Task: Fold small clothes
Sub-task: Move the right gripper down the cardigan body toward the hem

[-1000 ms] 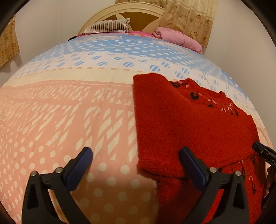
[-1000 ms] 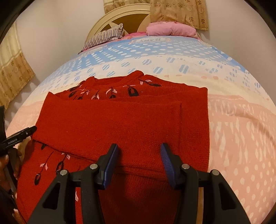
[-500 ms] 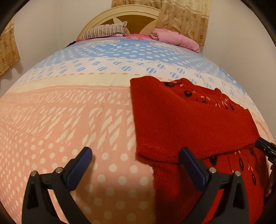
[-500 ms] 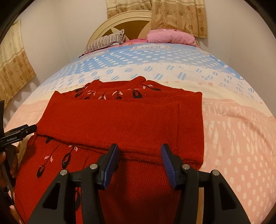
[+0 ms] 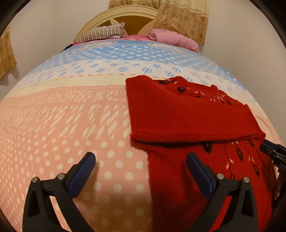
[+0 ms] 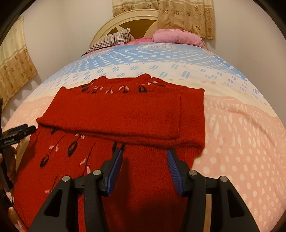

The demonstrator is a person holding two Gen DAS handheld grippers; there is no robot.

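A red knitted sweater (image 6: 125, 114) with black and pink embroidery lies flat on the bed, both sleeves folded across its chest. In the left wrist view the sweater (image 5: 187, 116) fills the right half. My left gripper (image 5: 141, 158) stands open wide above the sweater's left edge, one finger over the bedspread, nothing between its pads. My right gripper (image 6: 144, 155) is open above the sweater's lower body, its blue pads clear of the cloth. The tip of the right gripper shows at the left wrist view's right edge, and the left gripper's tip at the right wrist view's left edge.
The bed carries a pink, cream and blue dotted bedspread (image 5: 62, 116). A striped pillow (image 5: 103, 33) and a pink bundle (image 5: 175, 38) lie by the cream headboard (image 6: 132, 19). Floral curtains (image 6: 184, 16) hang behind. A hand (image 6: 9, 160) holds the left gripper.
Both grippers have drawn back toward the near edge and risen slightly, so more of the sweater's lower body shows below the folded sleeves. The sweater itself has not moved.
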